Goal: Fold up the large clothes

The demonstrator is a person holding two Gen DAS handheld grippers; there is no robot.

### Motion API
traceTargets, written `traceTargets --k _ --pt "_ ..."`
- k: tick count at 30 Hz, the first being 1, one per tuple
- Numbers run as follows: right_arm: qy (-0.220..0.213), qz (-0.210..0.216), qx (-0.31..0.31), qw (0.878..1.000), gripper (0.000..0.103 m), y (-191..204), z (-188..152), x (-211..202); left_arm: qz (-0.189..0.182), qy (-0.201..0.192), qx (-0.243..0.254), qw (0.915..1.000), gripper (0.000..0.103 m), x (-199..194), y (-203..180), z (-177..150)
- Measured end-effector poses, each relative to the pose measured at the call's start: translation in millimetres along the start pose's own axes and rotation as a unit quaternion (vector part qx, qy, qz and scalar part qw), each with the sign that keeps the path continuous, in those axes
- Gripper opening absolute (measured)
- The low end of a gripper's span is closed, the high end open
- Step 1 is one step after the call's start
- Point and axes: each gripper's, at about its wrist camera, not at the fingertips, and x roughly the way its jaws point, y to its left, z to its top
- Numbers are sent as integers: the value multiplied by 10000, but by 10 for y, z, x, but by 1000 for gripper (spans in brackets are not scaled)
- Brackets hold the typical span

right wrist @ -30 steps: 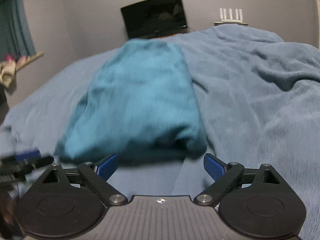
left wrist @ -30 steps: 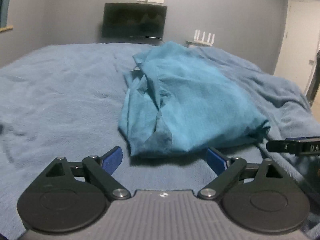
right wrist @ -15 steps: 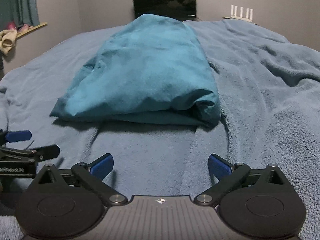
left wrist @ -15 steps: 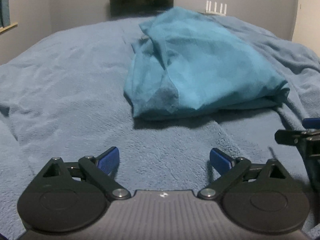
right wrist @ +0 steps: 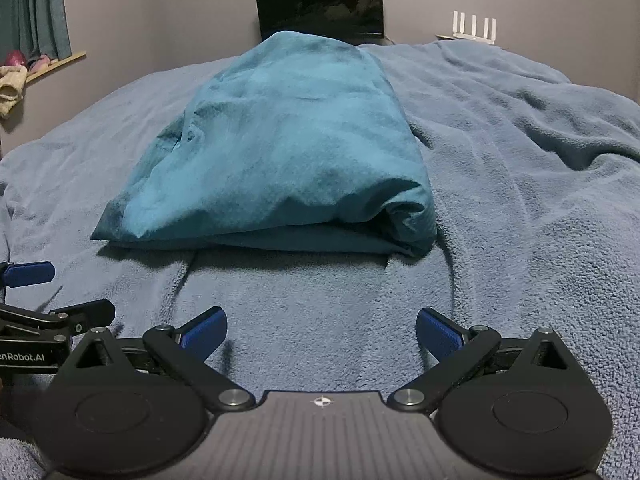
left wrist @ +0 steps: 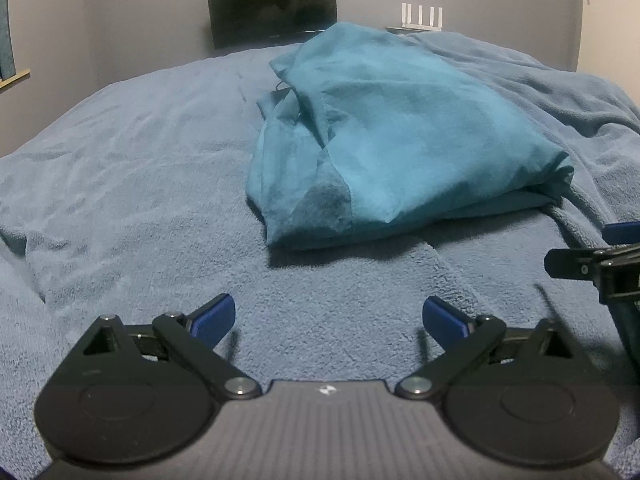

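Observation:
A teal garment [left wrist: 400, 140] [right wrist: 288, 152] lies folded in a thick bundle on the blue blanket [left wrist: 120, 180] [right wrist: 520, 200] of a bed. Its near folded edge faces both cameras, and loose layers bunch along its left side in the left wrist view. My left gripper [left wrist: 326, 308] hovers over bare blanket short of that edge, open and empty. My right gripper [right wrist: 319, 316] stands beside it, open too, with nothing between its blue pads. Each gripper shows at the edge of the other's view: the right gripper [left wrist: 592, 248] and the left gripper [right wrist: 60, 292].
A dark screen [left wrist: 272, 4] [right wrist: 320, 4] hangs on the grey wall behind the bed, with a white router [left wrist: 422, 16] [right wrist: 474, 26] to its right. A shelf with a curtain and some cloth [right wrist: 12, 84] sits at the left. The blanket is rumpled at the right [right wrist: 560, 128].
Both grippers drew back from the garment's near edge and tipped downward, so more blanket lies between fingers and cloth. Their jaws widened a little. The garment rests still.

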Motion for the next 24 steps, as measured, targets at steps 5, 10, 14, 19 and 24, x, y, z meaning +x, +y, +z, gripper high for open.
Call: traceTargets --k 5,10,14,19,24 --pt "8 5 3 10000 102 -8 4 4 -28 24 -4 10000 101 23 6 5" --pt "10 15 21 10000 102 -12 8 10 -44 49 -15 10000 101 31 8 4" --pt "13 19 27 10000 102 -10 7 14 -58 69 -18 10000 101 35 11 0" --pt "25 19 35 10000 102 -10 1 20 -74 70 -1 9999 101 36 6 -1" --pt "26 18 34 10000 102 -10 1 22 -79 66 11 9999 101 43 1 3"
